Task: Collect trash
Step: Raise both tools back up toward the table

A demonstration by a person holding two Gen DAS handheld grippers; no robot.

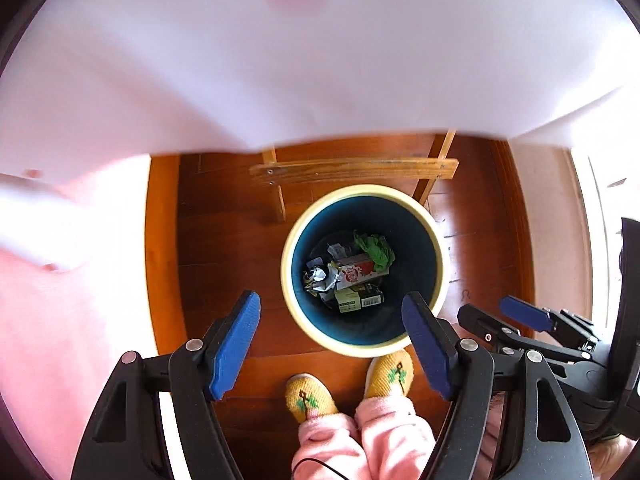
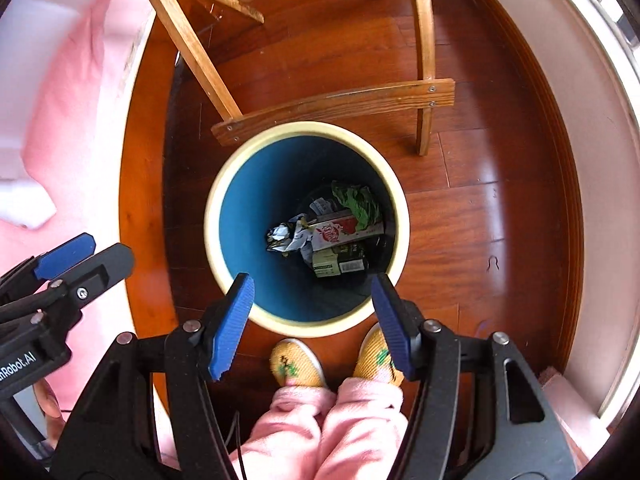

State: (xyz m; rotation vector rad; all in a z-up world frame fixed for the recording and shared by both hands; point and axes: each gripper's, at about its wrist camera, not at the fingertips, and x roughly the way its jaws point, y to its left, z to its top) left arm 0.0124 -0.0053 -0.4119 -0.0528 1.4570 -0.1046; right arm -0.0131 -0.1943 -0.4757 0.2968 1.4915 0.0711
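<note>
A round bin with a cream rim [image 1: 362,190] [image 2: 306,126] and blue inside stands on the wooden floor below both grippers. At its bottom lies trash: a red and white carton [image 1: 356,274] [image 2: 340,232], green crumpled wrap [image 1: 376,248] [image 2: 358,200], crumpled paper [image 1: 320,276] [image 2: 282,236] and a dark box [image 1: 358,300] [image 2: 340,264]. My left gripper [image 1: 332,338] is open and empty, above the bin's near rim. My right gripper [image 2: 312,320] is open and empty, also above the near rim; it shows at the right of the left wrist view [image 1: 496,316].
A wooden chair [image 1: 352,170] [image 2: 332,104] stands just behind the bin. A white and pink cloth-covered table edge [image 1: 280,80] [image 2: 52,100] lies to the left. The person's yellow slippers [image 1: 312,398] [image 2: 296,364] stand in front of the bin.
</note>
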